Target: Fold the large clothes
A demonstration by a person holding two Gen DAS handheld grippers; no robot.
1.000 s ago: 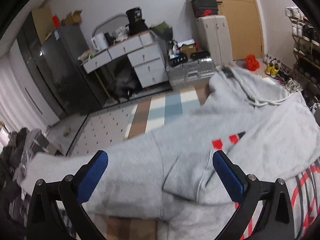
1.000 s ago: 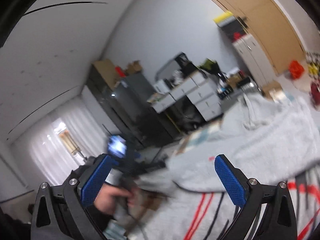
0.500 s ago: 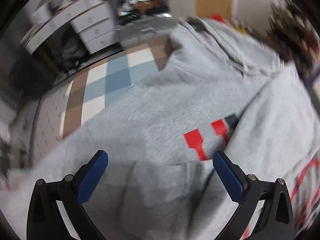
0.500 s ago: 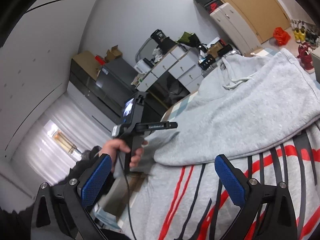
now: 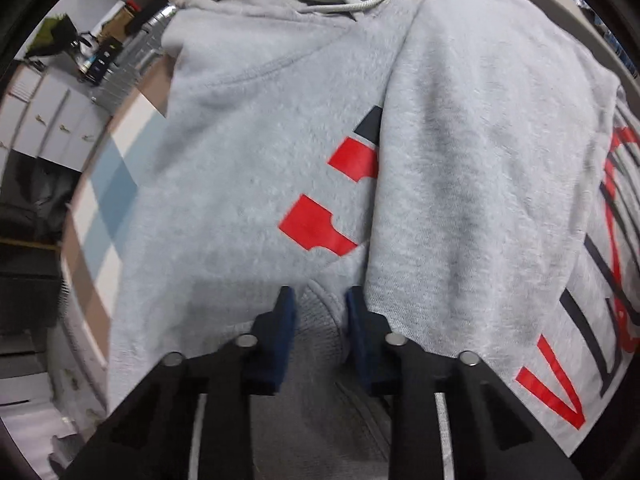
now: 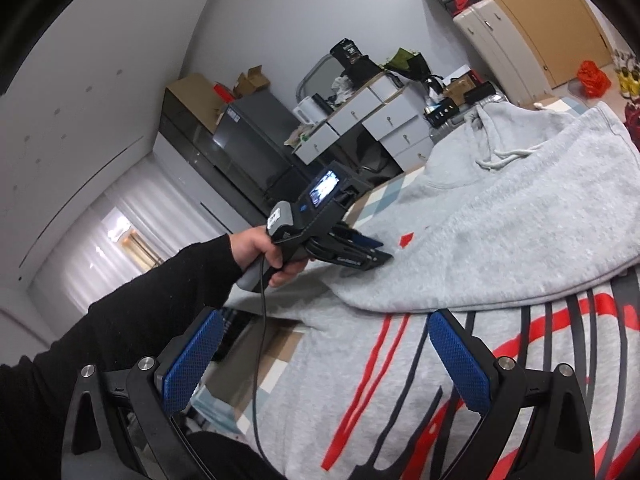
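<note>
A large grey hoodie [image 5: 248,168] with red and dark printed blocks [image 5: 320,224] lies spread on a surface, one side folded over the middle. My left gripper [image 5: 318,300] is shut on a raised ridge of the hoodie's fabric near the print. In the right wrist view the hoodie [image 6: 500,240] lies ahead, and the left gripper [image 6: 360,256] is pressed onto its near edge, held by a hand. My right gripper [image 6: 324,356] is open and empty, above grey cloth with red and dark stripes [image 6: 400,392].
A checkered mat [image 5: 116,168] covers the floor on the left. White drawers [image 6: 384,120], a dark cabinet [image 6: 248,140] and stacked boxes stand along the far wall. A wooden door [image 6: 560,20] is at the right.
My left gripper dropped onto the hoodie and closed on a fold of it. My right gripper swung down towards the striped cloth and stayed open.
</note>
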